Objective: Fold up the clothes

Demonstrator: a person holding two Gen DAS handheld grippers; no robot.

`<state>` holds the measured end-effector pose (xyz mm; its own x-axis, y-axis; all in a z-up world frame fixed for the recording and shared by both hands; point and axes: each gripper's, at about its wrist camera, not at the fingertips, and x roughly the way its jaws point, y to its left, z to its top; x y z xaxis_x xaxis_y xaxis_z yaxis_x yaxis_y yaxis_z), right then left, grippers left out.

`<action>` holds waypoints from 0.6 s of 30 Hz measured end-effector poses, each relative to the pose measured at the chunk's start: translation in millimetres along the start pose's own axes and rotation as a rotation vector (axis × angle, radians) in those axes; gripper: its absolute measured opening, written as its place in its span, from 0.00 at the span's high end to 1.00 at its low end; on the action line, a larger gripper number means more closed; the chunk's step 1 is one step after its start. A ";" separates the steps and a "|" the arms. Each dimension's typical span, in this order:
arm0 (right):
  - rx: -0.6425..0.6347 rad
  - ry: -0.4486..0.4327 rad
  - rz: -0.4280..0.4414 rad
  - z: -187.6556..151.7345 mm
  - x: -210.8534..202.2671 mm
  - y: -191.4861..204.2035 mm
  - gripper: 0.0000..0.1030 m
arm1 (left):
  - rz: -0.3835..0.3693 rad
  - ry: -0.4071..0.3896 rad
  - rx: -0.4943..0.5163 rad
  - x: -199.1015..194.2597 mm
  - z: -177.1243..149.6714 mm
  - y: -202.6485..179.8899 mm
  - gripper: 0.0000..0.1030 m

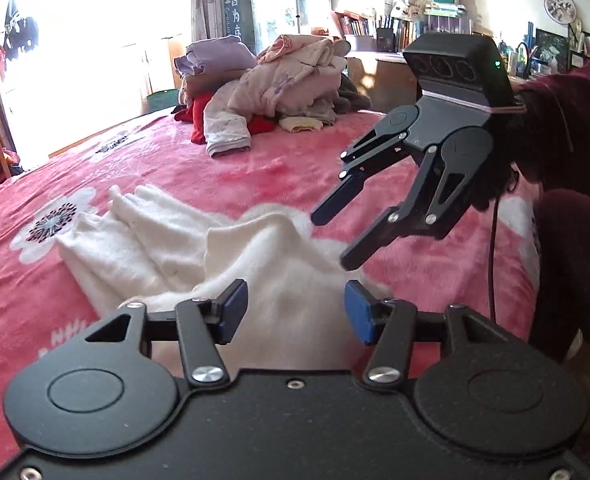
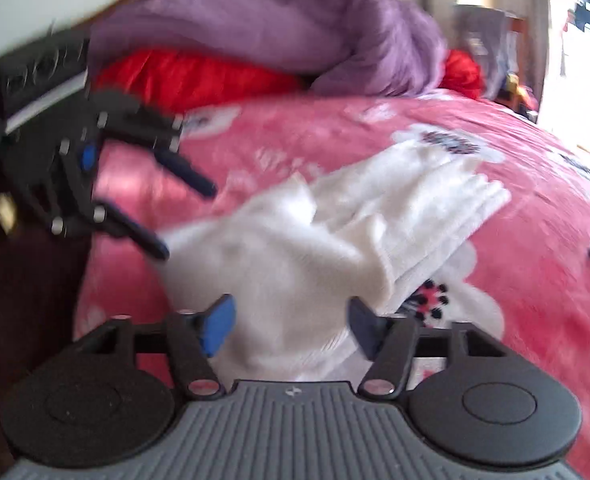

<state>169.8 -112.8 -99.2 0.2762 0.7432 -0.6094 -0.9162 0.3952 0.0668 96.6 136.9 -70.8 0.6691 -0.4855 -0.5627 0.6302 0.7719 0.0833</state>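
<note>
Two grippers over one white garment [image 1: 231,248] lying crumpled and partly folded on a pink floral bedspread [image 1: 263,164]. Left gripper [image 1: 296,312], seen from its own camera: jaws apart, blue pads clear of the cloth, the white fabric showing in the gap between them but not pinched. Right gripper [image 1: 331,240] enters from the right in the left wrist view, held by a person's dark red sleeve [image 1: 567,120]; its two black fingers stand apart above the garment's near edge, nothing clamped.

Right wrist view is blurred. Right gripper [image 2: 291,326] there also has jaws apart, with white cloth visible between the pads; whether a pad touches the fabric I cannot tell. Left gripper [image 2: 189,220] appears at the left of that view, fingers spread, lower fingertip just at the garment's edge.

Far end of the bed: a pile of clothes [image 1: 279,88], lilac, pale pink, red pieces, well apart from the white garment. Bookshelf [image 1: 407,28] behind, bright window at left.
</note>
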 end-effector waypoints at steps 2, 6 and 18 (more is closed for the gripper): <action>0.001 -0.019 -0.012 1.1 2.9 1.7 0.45 | 0.027 0.057 0.040 21.8 -0.3 -5.4 0.57; 0.065 0.031 -0.069 11.3 63.8 -12.4 0.47 | 0.020 0.133 -0.143 76.5 -15.4 30.1 0.52; 0.138 0.031 -0.097 28.7 78.2 -26.1 0.46 | -0.029 0.102 -0.188 54.4 -10.7 45.4 0.41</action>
<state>223.7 -49.5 -125.9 0.3499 0.6820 -0.6422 -0.8368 0.5358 0.1131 157.4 150.0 -106.4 0.6022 -0.4723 -0.6437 0.5577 0.8257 -0.0841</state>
